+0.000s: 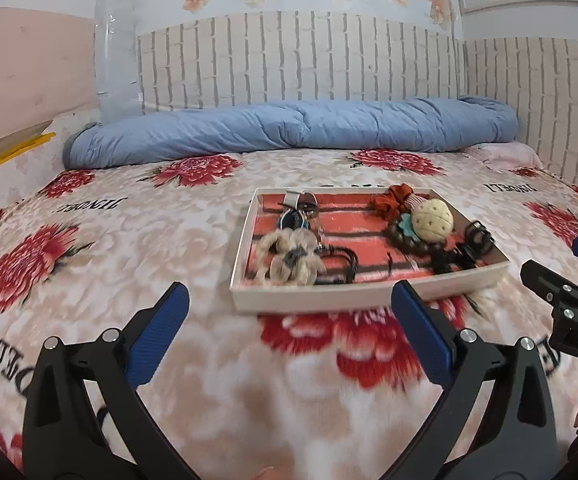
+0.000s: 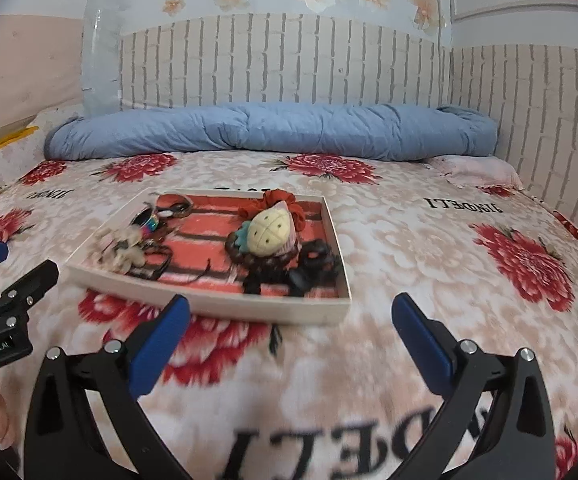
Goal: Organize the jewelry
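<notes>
A shallow white tray (image 1: 353, 298) with a red lining sits on the floral bedspread; it also shows in the right wrist view (image 2: 249, 308). In it lie a cream ball ornament (image 1: 433, 219), a brown bead bracelet (image 1: 405, 242), a red scrunchie (image 1: 393, 198), black hair ties (image 1: 477, 236) and a pale flower piece (image 1: 289, 254). My left gripper (image 1: 289, 304) is open and empty, just short of the tray's near edge. My right gripper (image 2: 289, 316) is open and empty, near the tray's front right corner.
The floral bedspread (image 1: 129, 264) covers the bed. A rolled blue quilt (image 1: 289, 128) lies along the brick-pattern wall at the back. A yellow-edged item (image 1: 5, 152) lies at the far left. The right gripper's side shows in the left wrist view (image 1: 569, 292).
</notes>
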Motion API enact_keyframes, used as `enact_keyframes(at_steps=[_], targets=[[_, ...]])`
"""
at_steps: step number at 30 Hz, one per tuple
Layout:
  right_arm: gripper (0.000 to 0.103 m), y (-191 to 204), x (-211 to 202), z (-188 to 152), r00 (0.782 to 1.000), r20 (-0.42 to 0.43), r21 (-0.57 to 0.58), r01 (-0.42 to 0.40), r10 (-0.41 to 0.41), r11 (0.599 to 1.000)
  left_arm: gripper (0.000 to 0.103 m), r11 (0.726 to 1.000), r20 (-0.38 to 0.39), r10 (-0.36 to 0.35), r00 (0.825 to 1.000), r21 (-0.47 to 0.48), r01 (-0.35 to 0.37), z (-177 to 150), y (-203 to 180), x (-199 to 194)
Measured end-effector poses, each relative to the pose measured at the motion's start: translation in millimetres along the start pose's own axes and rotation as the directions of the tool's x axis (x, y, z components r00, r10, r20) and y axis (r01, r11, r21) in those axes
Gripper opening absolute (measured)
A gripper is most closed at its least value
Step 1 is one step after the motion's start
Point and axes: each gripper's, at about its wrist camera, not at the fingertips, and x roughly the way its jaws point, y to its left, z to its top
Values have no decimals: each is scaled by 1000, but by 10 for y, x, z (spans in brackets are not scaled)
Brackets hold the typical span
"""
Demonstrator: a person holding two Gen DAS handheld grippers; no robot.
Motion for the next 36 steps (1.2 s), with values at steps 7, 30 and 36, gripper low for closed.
enact_keyframes(at_steps=[7,30,36], targets=[[99,2,-411,-246,1000,6,20,-9,9,1000,98,1000,48,16,999,-7,-16,-256,68,-523],[99,-19,-1130,-734,992,128,33,9,-13,999,98,1000,122,22,992,-24,-19,-711,253,-1320],[99,0,-1148,-796,990,143,29,3,-7,1000,98,1000,130,29,991,-12,-28,-756,241,-1358]])
